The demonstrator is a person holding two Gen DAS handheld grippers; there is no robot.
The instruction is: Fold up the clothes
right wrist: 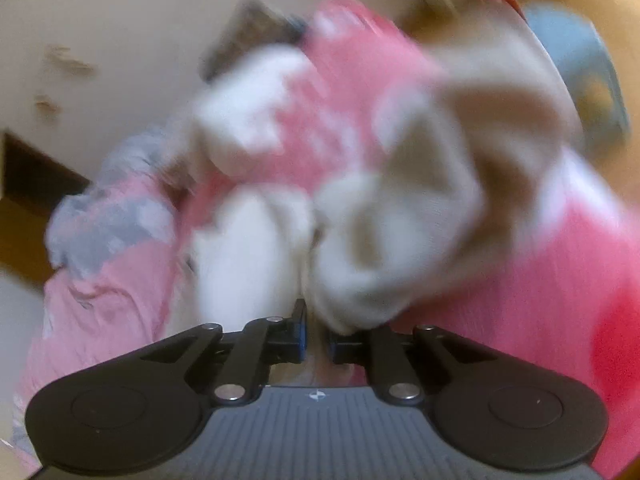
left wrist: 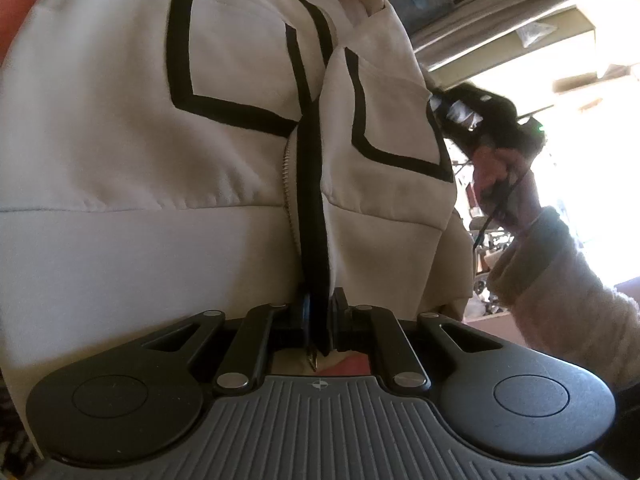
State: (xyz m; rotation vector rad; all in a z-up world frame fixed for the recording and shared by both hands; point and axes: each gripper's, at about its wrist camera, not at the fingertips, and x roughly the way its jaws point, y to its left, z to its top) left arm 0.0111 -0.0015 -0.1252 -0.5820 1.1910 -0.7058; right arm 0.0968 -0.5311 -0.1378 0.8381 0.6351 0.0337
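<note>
Your big cream jacket (left wrist: 120,152) with black stripes hangs up in front of you and fills the left view. Your left gripper (left wrist: 319,320) pinches its black zipper edge (left wrist: 312,200) tight. Your right gripper (right wrist: 316,344) squeezes blurry cream cloth (right wrist: 380,240) above a pink bedcover (right wrist: 540,300).
</note>
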